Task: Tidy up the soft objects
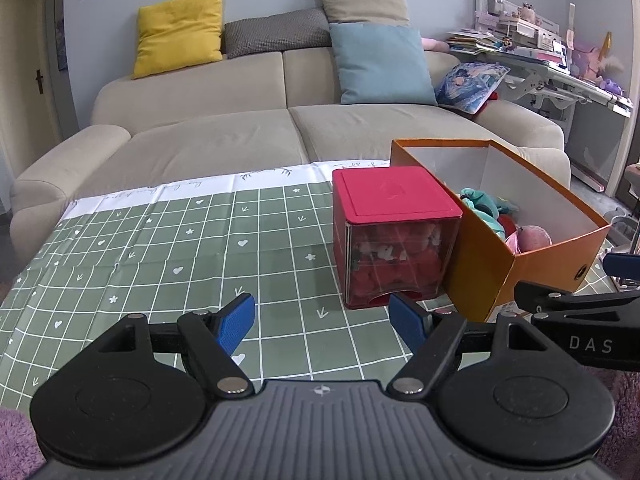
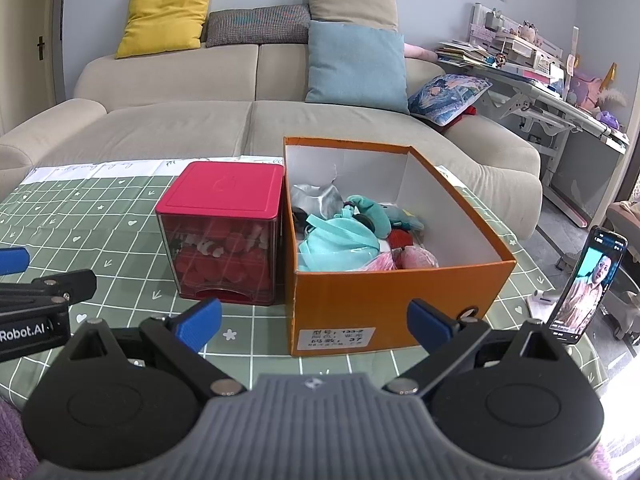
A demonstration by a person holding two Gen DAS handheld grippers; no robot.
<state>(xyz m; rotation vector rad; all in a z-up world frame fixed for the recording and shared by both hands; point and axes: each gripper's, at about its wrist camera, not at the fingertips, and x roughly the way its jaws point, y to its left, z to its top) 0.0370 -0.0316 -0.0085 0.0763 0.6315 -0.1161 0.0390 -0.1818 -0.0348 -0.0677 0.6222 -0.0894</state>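
An open orange box stands on the green checked tablecloth. It holds several soft things: a teal plush, a teal mesh piece, a grey piece and pink plush. A red-lidded clear box full of red soft pieces stands against its left side. My left gripper is open and empty in front of the red box. My right gripper is open and empty in front of the orange box.
A beige sofa with yellow, grey and blue cushions runs behind the table. A phone stands upright at the table's right edge. A cluttered desk is at the far right.
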